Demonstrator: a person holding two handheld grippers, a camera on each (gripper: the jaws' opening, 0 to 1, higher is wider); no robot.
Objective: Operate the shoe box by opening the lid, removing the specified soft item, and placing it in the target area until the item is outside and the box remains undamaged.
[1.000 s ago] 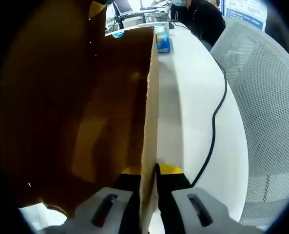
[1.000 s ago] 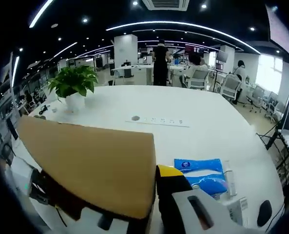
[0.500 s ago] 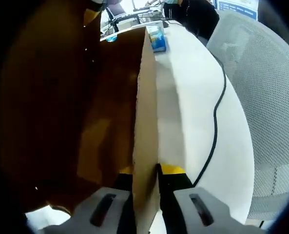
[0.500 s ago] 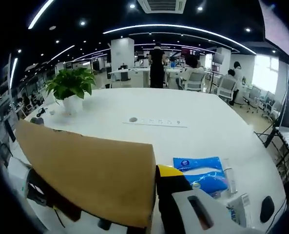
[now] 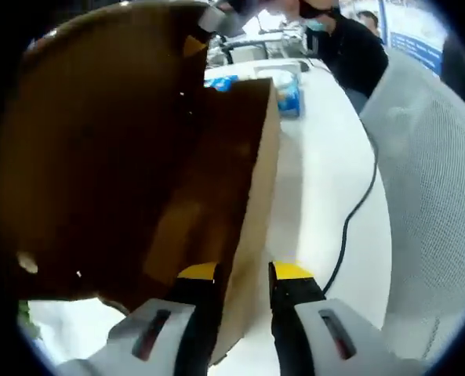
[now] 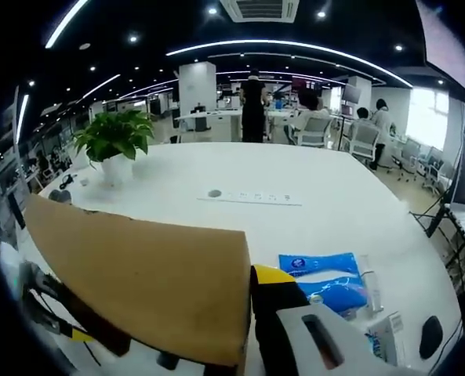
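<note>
Cardboard shoe box (image 5: 138,172) wall between parted left jaws, lid (image 6: 150,278) clamped in right jaws, blue packet (image 6: 326,278) beside.

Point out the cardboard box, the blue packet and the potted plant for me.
cardboard box (image 5: 252,211): left gripper view, side wall.
blue packet (image 6: 326,274): right gripper view, its middle.
potted plant (image 6: 113,135): right gripper view, leaves.

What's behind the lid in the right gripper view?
Past the lid: white table, a blue pack and a potted plant. The box interior is hidden by the cardboard.

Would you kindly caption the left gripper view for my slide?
Left gripper straddling a cardboard shoe box wall on a white table.
</note>
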